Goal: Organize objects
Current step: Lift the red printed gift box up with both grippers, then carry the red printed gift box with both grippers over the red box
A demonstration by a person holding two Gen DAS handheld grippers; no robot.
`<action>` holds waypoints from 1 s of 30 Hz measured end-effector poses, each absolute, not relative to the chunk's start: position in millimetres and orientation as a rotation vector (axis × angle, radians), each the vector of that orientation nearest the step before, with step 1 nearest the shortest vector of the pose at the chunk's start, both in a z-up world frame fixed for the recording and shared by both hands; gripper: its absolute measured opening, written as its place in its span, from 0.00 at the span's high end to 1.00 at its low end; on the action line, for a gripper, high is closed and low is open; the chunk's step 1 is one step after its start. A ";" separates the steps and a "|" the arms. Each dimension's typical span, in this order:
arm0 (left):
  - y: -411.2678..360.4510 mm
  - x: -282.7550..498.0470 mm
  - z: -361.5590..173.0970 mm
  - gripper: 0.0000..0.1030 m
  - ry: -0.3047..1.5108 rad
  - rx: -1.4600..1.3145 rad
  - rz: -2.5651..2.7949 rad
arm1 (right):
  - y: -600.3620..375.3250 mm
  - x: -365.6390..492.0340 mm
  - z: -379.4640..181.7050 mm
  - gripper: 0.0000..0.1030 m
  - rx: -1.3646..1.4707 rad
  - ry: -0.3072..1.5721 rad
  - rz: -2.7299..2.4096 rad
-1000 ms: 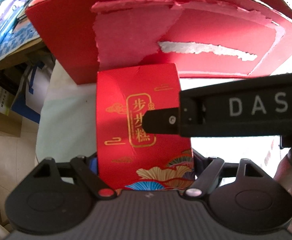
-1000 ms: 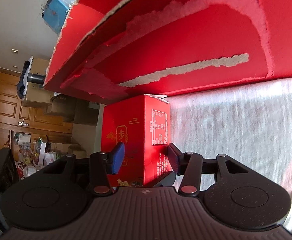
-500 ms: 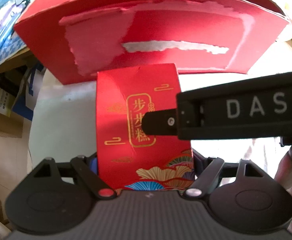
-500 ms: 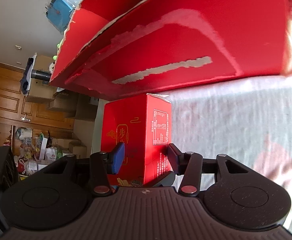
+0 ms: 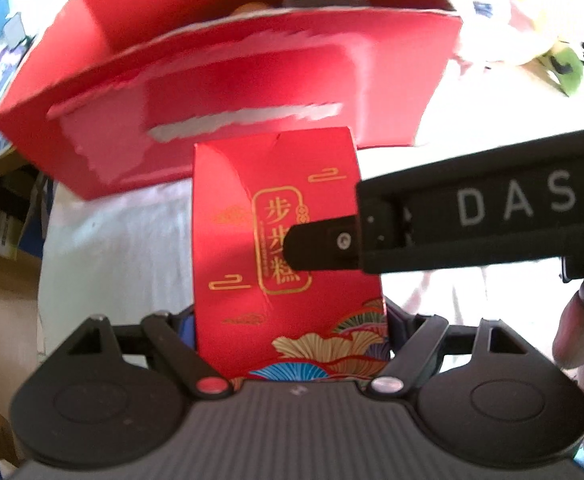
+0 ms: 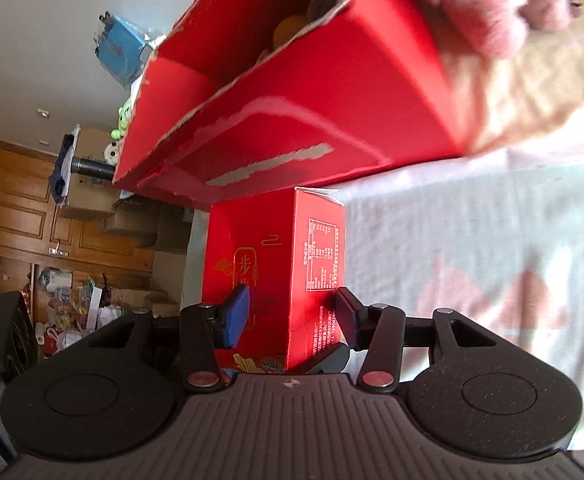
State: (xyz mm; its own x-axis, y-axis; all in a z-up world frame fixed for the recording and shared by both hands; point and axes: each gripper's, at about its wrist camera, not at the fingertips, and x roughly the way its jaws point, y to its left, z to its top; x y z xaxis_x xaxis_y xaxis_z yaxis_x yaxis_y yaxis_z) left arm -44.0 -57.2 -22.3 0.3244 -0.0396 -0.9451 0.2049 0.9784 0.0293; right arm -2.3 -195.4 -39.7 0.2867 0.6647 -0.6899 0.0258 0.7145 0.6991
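The small red cake box (image 5: 288, 248) sits clamped between both my tools, held above the pale cloth (image 5: 112, 248) with its long axis pointing straight ahead toward the big open red carton (image 5: 252, 80).

Starting at the left: my left gripper (image 5: 292, 336) is closed across the box's width near its back end, the printed gold label facing up at the camera. Moving right, my right gripper (image 6: 290, 316) comes in from the side, its blue pad (image 6: 234, 316) pressed on the label face and the black one against the face with the small white print, so it too is gripping the box.

The carton lies directly beyond the box's leading end, its torn rim higher than that end, with things already inside. I judge the coming move depends on lifting the box's nose over that near wall before pushing forward. Neither arm is clearly nearer; both hold the same end.
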 end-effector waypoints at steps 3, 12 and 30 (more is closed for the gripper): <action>-65.2 -39.8 -18.9 0.22 1.232 0.159 -0.199 | -208.5 -6.4 -35.4 0.51 0.695 1.218 0.449; -120.9 -43.2 3.5 0.22 1.196 0.230 -0.300 | -249.4 -16.8 -21.1 0.51 0.752 1.186 0.386; -201.6 -45.8 71.9 0.22 0.983 0.316 -0.448 | -322.7 -31.3 32.3 0.51 0.759 0.939 0.308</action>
State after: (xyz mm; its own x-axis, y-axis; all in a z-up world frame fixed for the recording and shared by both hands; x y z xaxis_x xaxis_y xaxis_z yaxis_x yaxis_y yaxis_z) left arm -45.8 -201.6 71.9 0.4758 -0.2200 -0.8516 0.4988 0.8649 0.0552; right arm -31.3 -322.7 32.3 0.5715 0.5467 -0.6119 0.0790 0.7056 0.7042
